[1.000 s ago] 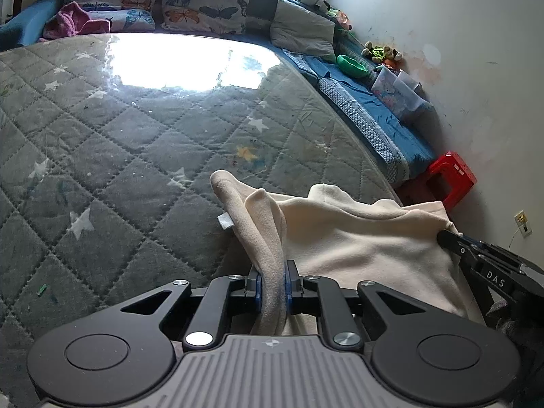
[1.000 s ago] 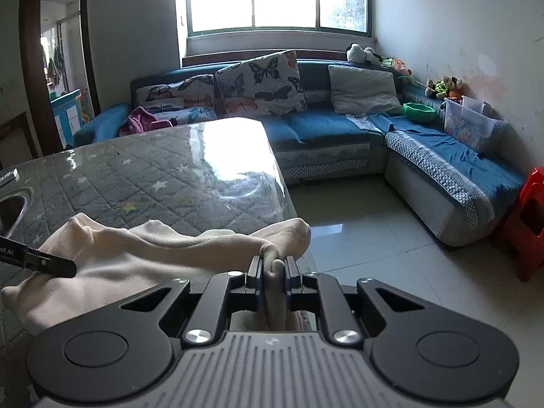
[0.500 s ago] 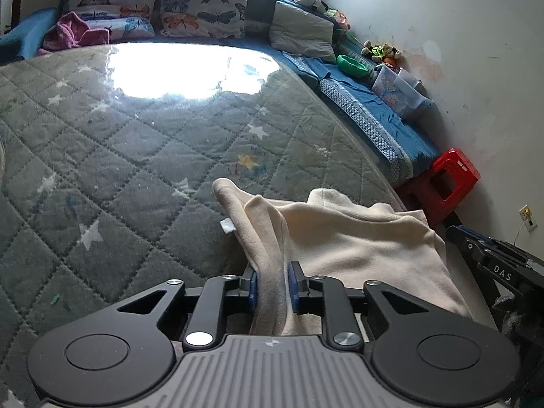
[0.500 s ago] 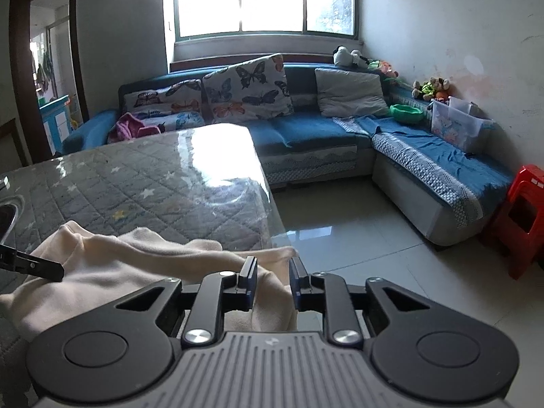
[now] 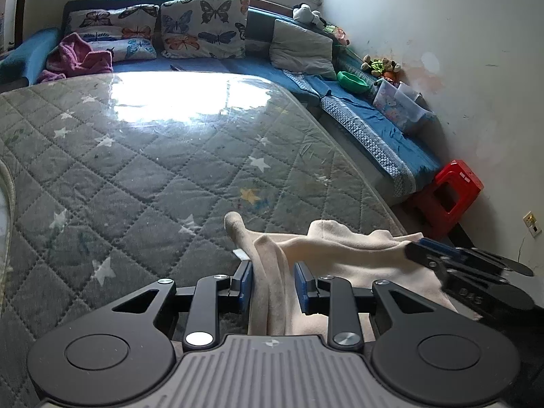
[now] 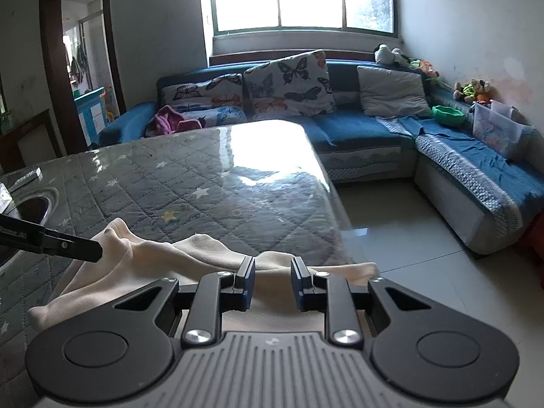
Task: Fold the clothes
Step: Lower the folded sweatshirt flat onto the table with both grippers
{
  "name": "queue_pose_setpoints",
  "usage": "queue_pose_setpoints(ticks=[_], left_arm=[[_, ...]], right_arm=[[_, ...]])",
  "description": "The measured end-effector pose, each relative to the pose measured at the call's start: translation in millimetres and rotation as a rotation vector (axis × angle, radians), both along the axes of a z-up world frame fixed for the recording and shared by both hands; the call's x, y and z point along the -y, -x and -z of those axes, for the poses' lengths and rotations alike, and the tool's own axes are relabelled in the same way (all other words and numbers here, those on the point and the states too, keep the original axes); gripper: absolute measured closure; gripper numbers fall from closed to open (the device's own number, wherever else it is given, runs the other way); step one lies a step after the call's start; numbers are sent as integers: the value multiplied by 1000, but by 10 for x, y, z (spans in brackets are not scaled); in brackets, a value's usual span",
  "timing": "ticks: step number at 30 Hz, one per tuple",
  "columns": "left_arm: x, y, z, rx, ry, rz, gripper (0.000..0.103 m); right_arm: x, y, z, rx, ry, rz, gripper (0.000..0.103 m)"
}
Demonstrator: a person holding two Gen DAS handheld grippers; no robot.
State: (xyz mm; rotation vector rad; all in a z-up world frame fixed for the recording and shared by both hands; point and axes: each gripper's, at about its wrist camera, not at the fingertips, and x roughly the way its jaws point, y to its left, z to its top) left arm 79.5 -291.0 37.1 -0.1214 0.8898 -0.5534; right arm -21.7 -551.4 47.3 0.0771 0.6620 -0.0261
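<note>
A cream garment (image 5: 340, 255) lies bunched near the front right edge of the grey quilted table (image 5: 136, 170). The jaws of my left gripper (image 5: 273, 267) are opening. A raised fold of the garment stands loose between them and the pads do not press on it. My right gripper (image 6: 273, 263) is open over the garment (image 6: 153, 258) at the table's right edge, with nothing pinched. Each gripper's black finger shows in the other's view, the right one (image 5: 442, 258) and the left one (image 6: 68, 244), both at the garment's edges.
A blue corner sofa (image 6: 367, 129) with butterfly cushions (image 6: 289, 85) wraps the far side and the right. A pink garment (image 5: 78, 57) lies on it. A red stool (image 5: 452, 190) stands by the wall. The tiled floor (image 6: 401, 231) lies right of the table edge.
Both grippers were shut on folds of the cream garment; both have since opened and let go. The right gripper has drawn back a little and the fold it held has dropped.
</note>
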Motion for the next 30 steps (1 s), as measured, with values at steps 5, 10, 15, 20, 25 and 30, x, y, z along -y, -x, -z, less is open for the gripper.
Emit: queue_pose_setpoints(ticks=[5,10,15,20,25,30], left_arm=[[-65,-61,-51,36,0,-15,72],[-20,-77,-35,31,19,17,72],[171,-58,18,16,35,78,73],[348,-107,118,-9,39,100,74],[462,-193,209,-23,23,102,74],[443,-235,274,-39,15,88,74]], right_arm=[[-26,-169,165,-32,17,1,81],[-54,-228,200,-22,31,6,80],[-107,-163,135,-8,30,-18,80],[-138,-161,165,-21,43,-35,80],[-138,-238,224,-17,41,-30,79],[-148,-222,187,-8,48,-28,74]])
